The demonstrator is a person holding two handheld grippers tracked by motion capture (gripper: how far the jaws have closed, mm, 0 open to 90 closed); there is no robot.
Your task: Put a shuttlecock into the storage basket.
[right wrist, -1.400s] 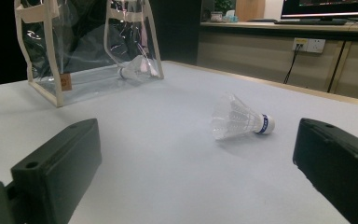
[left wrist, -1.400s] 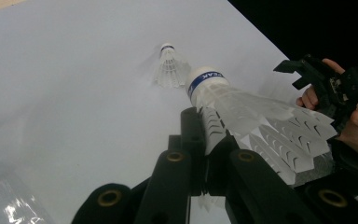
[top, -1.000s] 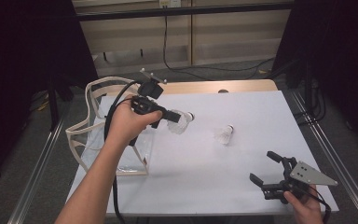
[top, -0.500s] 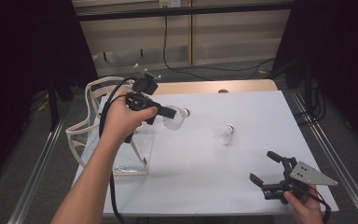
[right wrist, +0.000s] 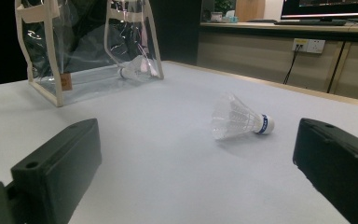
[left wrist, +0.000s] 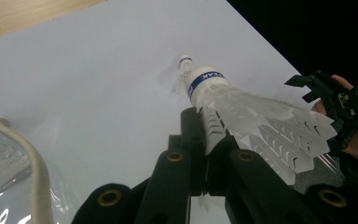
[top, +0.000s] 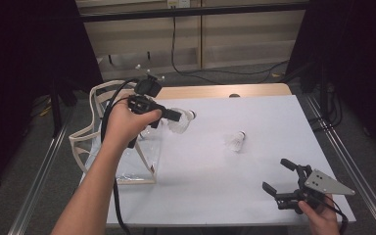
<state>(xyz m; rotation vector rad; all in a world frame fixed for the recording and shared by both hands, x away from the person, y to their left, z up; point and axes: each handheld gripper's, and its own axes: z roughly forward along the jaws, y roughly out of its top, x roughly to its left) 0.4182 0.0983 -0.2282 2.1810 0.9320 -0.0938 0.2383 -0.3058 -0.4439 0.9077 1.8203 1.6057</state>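
Note:
My left gripper (top: pixel 175 117) hovers over the table's left part, next to the bag, shut on the feather skirt of a white shuttlecock (top: pixel 183 122). In the left gripper view the jaws of the left gripper (left wrist: pixel 209 140) pinch that shuttlecock (left wrist: pixel 242 109), its blue-banded cork pointing away. A second shuttlecock (top: pixel 236 142) lies on its side on the white table (top: pixel 200 176). It also lies ahead of my right gripper (right wrist: pixel 196 172), this second shuttlecock (right wrist: pixel 240 119). My right gripper (top: pixel 280 177) rests open near the front right edge, with nothing between its jaws.
A clear plastic tote bag (top: pixel 85 142) with cream trim stands at the table's left edge. In the right gripper view the bag (right wrist: pixel 51 56) holds another shuttlecock (right wrist: pixel 133 69). A wooden strip (top: pixel 215 91) runs along the far edge.
The left hand has shifted only slightly, still carrying the shuttlecock. The right gripper has stayed where it was.

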